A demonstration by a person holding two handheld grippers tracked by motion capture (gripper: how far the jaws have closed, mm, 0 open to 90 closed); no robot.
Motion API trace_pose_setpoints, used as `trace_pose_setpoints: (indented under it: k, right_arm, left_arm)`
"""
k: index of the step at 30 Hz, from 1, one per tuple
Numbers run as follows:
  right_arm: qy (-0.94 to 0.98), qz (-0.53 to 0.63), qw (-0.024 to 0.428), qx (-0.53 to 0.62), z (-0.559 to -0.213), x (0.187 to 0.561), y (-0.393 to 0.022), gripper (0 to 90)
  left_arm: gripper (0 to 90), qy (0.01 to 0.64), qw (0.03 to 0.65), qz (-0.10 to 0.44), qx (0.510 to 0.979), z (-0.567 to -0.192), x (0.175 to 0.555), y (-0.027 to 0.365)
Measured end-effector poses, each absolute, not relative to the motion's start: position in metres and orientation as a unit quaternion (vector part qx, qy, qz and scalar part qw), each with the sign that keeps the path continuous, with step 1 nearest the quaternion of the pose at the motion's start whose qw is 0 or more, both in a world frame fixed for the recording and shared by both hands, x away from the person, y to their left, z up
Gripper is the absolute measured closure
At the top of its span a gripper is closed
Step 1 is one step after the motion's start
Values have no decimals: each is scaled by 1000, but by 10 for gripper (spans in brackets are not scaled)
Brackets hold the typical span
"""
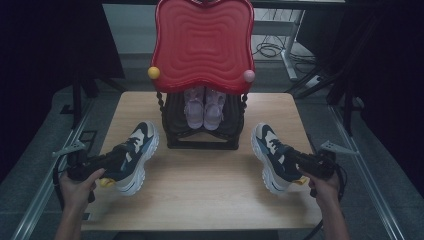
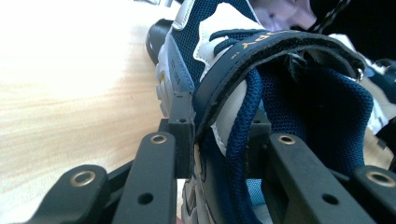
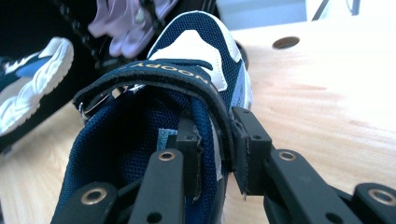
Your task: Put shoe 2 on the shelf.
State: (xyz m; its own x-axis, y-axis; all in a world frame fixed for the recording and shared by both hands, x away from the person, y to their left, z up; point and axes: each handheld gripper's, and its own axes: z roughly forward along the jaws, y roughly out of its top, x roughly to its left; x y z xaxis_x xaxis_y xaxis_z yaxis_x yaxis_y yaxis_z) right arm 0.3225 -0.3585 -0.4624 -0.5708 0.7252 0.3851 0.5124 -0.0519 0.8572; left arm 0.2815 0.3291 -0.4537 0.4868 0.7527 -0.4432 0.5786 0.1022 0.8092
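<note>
Both hands are coming in at the near edge of the table point(image 1: 200, 200), and I am holding a gripper in each. My left gripper point(image 1: 116, 162) is clamping the left sneaker point(image 1: 135, 155): in the left gripper view one jaw is pressing the outside of the collar wall and the other is sitting inside the opening, with the dark blue strap point(image 2: 261, 46) arching just above them. So those jaws are closed on the shoe's side wall, not standing free. My right gripper point(image 1: 295, 161) is doing the same to the right sneaker point(image 1: 272, 155); in the right gripper view I am seeing one jaw inside the mesh-lined opening and the other against the outer wall, pinching the collar beside its strap point(image 3: 159, 72).

Taking the black shoe rack point(image 1: 202, 130) as my landmark, the left sneaker is lying in front of the rack's left corner, toe pointing towards the rack and tilted outward. I cannot tell whether its sole is resting on the wood. The right sneaker is sitting in front of the rack's right corner, toe also towards it. Both are near the rack but apart from it.

Inside the rack, a pair of lilac shoes point(image 1: 204, 107) is standing side by side. Leaning above the rack, a red wavy tray point(image 1: 202, 42) is covering its top, with a yellow ball point(image 1: 153, 72) and a pink ball point(image 1: 248, 76) at its lower corners.
</note>
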Motion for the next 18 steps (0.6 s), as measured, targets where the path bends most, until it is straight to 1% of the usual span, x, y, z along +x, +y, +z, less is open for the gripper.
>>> trace_pose_setpoints:
  k: [4,18]
  right_arm:
    - [661,589,77,459,-461,327,-362,737]
    - [622,628,91,458,-437,344,-361,738]
  left_arm:
    - [720,503,561,98,650,-447,285,333]
    - [720,493,617,94,606,-423,307,346]
